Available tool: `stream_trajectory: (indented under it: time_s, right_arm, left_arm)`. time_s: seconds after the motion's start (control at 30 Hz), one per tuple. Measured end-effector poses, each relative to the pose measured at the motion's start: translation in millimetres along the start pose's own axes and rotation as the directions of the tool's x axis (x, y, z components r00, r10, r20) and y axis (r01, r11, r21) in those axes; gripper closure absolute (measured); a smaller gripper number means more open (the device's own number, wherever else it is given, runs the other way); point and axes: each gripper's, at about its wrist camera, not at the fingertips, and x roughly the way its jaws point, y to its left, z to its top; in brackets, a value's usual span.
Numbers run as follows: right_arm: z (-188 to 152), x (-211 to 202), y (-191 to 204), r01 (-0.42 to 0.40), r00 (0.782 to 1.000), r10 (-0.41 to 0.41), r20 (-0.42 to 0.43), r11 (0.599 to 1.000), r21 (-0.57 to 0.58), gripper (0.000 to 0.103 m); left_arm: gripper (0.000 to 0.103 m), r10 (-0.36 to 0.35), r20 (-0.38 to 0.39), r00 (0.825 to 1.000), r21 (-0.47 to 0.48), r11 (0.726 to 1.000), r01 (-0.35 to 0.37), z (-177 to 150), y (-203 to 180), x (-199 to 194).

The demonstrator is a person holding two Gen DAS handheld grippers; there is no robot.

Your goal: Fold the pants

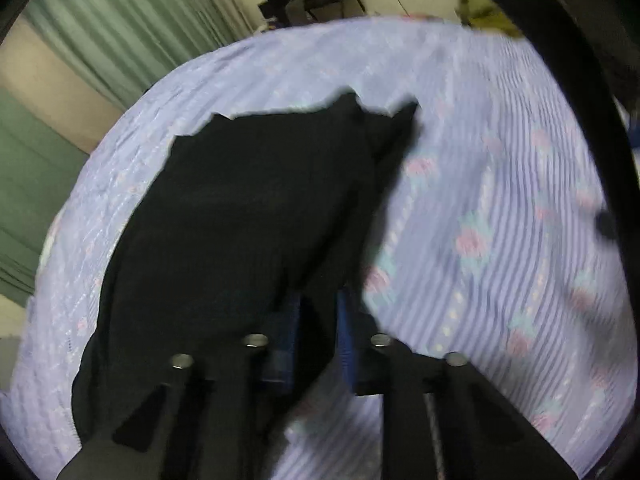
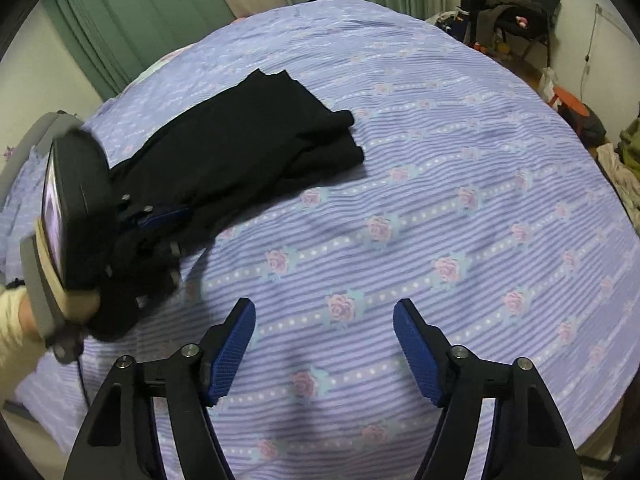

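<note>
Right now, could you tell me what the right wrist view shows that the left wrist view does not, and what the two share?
Only the right wrist view shows the open right gripper over bare bedspread, the left gripper seen from the side at the near end of the pants, and the cluttered chair by the wall.

Only the left wrist view shows the blue pads closed on black fabric close up.

Both show the black pants lying on the lilac rose-patterned bedspread, with green curtains behind.

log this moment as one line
left claw: shut on black fabric pants | right claw: open, empty, over lilac rose-print bedspread | fold: unfinished
</note>
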Motion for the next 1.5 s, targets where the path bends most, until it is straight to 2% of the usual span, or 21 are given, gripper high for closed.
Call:
stream_trajectory:
  time_s: [0.17, 0.23, 0.3, 0.37, 0.43, 0.47, 0.5, 0.53, 0.63, 0.73, 0.77, 0.8, 0.83, 0.87, 0.93, 1.03, 1.1, 1.2, 1.27, 1.4, 1.5]
  right_arm:
    - [11.7, 5.5, 8.6, -0.092, 0.995, 0.093, 0.039, 0.995, -0.033, 0.037]
    - [23.0, 12.1, 15.9, -0.144, 0.988, 0.147, 0.051, 0.988, -0.063, 0.039]
    - [34.1, 18.6, 23.4, -0.202, 0.976, 0.209, 0.063, 0.975, -0.097, 0.040]
    - [45.6, 29.8, 31.2, -0.251, 0.964, 0.261, 0.055, 0.957, -0.145, 0.043]
    - [56.2, 44.8, 37.8, -0.238, 0.969, 0.247, 0.027, 0.954, -0.182, 0.047]
    - [57.6, 47.6, 38.1, -0.235, 0.970, 0.243, 0.022, 0.954, -0.184, 0.047]
    - [59.1, 49.3, 36.9, -0.241, 0.968, 0.249, 0.021, 0.953, -0.181, 0.047]
    - [58.7, 49.9, 34.7, -0.241, 0.968, 0.248, 0.019, 0.954, -0.175, 0.047]
    - [51.0, 50.9, 27.7, -0.227, 0.973, 0.230, -0.004, 0.960, -0.161, 0.047]
    - [41.9, 53.4, 24.5, -0.217, 0.976, 0.215, -0.029, 0.964, -0.153, 0.047]
    - [41.6, 53.9, 20.2, -0.215, 0.977, 0.212, -0.035, 0.965, -0.150, 0.047]
    - [39.7, 54.6, 19.7, -0.211, 0.977, 0.208, -0.040, 0.966, -0.148, 0.047]
    - [38.9, 54.9, 18.8, -0.211, 0.977, 0.207, -0.043, 0.966, -0.147, 0.047]
    - [39.2, 55.3, 18.6, -0.213, 0.977, 0.209, -0.045, 0.966, -0.146, 0.047]
    - [41.5, 55.5, 20.5, -0.226, 0.974, 0.222, -0.043, 0.962, -0.153, 0.047]
    - [48.9, 52.9, 27.1, -0.267, 0.963, 0.267, -0.025, 0.947, -0.179, 0.047]
    - [56.4, 53.4, 34.0, -0.304, 0.952, 0.306, -0.016, 0.933, -0.191, 0.047]
    - [73.8, 57.5, 51.7, -0.345, 0.935, 0.355, 0.003, 0.910, -0.229, 0.048]
    - [84.4, 61.6, 64.2, -0.359, 0.927, 0.376, 0.010, 0.893, -0.271, 0.048]
    - [102.0, 84.6, 85.3, -0.427, 0.900, 0.431, -0.061, 0.848, -0.314, 0.048]
    - [109.4, 98.5, 96.3, -0.458, 0.887, 0.450, -0.105, 0.826, -0.328, 0.048]
  left_arm:
    - [0.086, -0.059, 0.037, 0.998, -0.199, 0.978, 0.065, 10.1, 60.2, -7.3]
    - [0.086, -0.108, 0.034, 0.994, -0.303, 0.946, 0.114, 8.5, 90.3, -2.6]
    - [0.087, -0.124, 0.033, 0.992, -0.382, 0.915, 0.127, 0.6, 109.6, 3.3]
    - [0.087, -0.141, 0.013, 0.990, -0.405, 0.904, 0.134, -5.0, 112.5, 6.7]
    - [0.084, -0.212, 0.036, 0.977, -0.392, 0.896, 0.209, -9.8, 104.8, -5.1]
    - [0.080, -0.221, 0.044, 0.974, -0.356, 0.908, 0.222, -11.3, 96.4, -11.2]
    - [0.066, -0.224, 0.049, 0.973, -0.302, 0.926, 0.228, -12.7, 83.8, -18.4]
    - [0.057, -0.215, 0.052, 0.975, -0.254, 0.942, 0.221, -14.8, 73.7, -23.8]
    - [0.057, -0.198, 0.042, 0.979, -0.115, 0.973, 0.202, -22.2, 37.4, -29.7]
    - [0.057, -0.128, 0.020, 0.992, -0.038, 0.991, 0.128, -26.0, 15.4, -19.1]
    - [0.058, -0.108, 0.009, 0.994, -0.033, 0.994, 0.108, -27.2, 13.8, -13.2]
    - [0.072, -0.086, -0.006, 0.996, -0.028, 0.996, 0.085, -27.9, 12.3, -6.5]
    - [0.092, -0.073, -0.015, 0.997, -0.029, 0.997, 0.073, -28.0, 14.3, -3.9]
    - [0.098, -0.078, -0.020, 0.997, -0.050, 0.996, 0.077, -26.7, 21.0, -3.7]
    - [0.098, -0.160, -0.006, 0.987, -0.187, 0.970, 0.156, -23.0, 45.0, -6.3]
    - [0.098, -0.236, 0.042, 0.971, -0.383, 0.894, 0.234, -23.7, 90.3, -12.1]
    - [0.098, -0.256, 0.057, 0.965, -0.466, 0.848, 0.252, -31.1, 115.8, -7.6]
    - [0.099, -0.288, 0.070, 0.955, -0.535, 0.797, 0.280, -40.2, 136.2, -0.2]
    - [0.099, -0.292, 0.070, 0.954, -0.561, 0.779, 0.280, -46.3, 143.8, 5.4]
    - [0.099, -0.307, 0.075, 0.949, -0.606, 0.741, 0.288, -59.8, 146.7, 15.1]
    - [0.099, -0.308, 0.090, 0.947, -0.609, 0.735, 0.297, -62.8, 143.0, 15.6]
